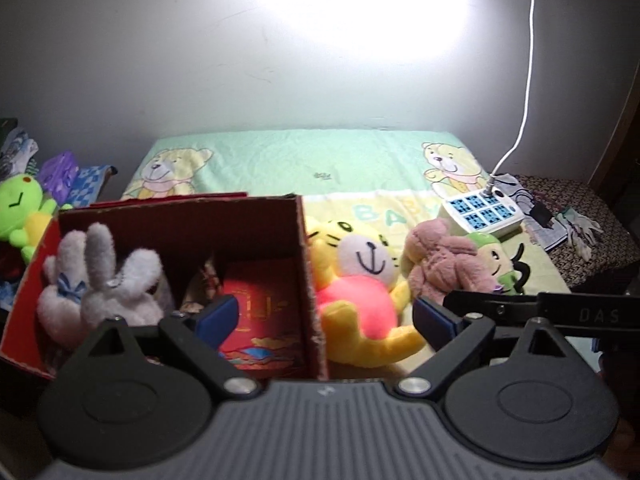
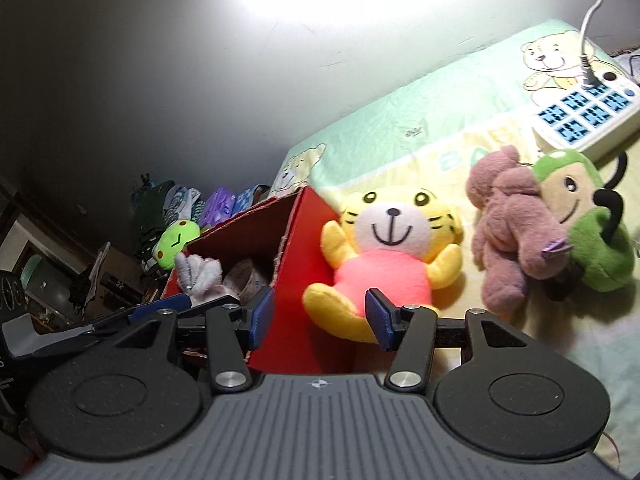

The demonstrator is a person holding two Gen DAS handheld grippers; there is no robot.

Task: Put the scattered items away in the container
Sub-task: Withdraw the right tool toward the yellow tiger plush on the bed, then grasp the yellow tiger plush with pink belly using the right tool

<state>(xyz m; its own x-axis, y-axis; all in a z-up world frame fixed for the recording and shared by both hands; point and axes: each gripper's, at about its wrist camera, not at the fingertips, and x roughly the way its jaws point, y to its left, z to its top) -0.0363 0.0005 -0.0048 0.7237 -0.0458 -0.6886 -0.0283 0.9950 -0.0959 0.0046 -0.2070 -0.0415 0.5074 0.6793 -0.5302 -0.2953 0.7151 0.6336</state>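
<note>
A red cardboard box [image 1: 308, 280] [image 2: 304, 240] stands on the bed with a white plush rabbit [image 1: 104, 280] [image 2: 200, 274] inside. A yellow tiger plush in a pink shirt [image 1: 360, 292] [image 2: 392, 256] lies right of the box. A brown plush bear [image 1: 444, 260] [image 2: 512, 228] and a green plush [image 1: 496, 260] [image 2: 588, 224] lie further right. My left gripper [image 1: 326, 316] is open, straddling the box's right wall. My right gripper [image 2: 320, 316] is open and empty, just before the tiger's leg.
A white power strip [image 1: 484, 210] [image 2: 588, 116] with a white cable sits at the back right of the bear-print blanket [image 1: 280, 160]. A green frog plush [image 1: 20, 212] [image 2: 176, 240] and folded cloths lie left of the box. Gloves [image 1: 580, 232] lie on the far right.
</note>
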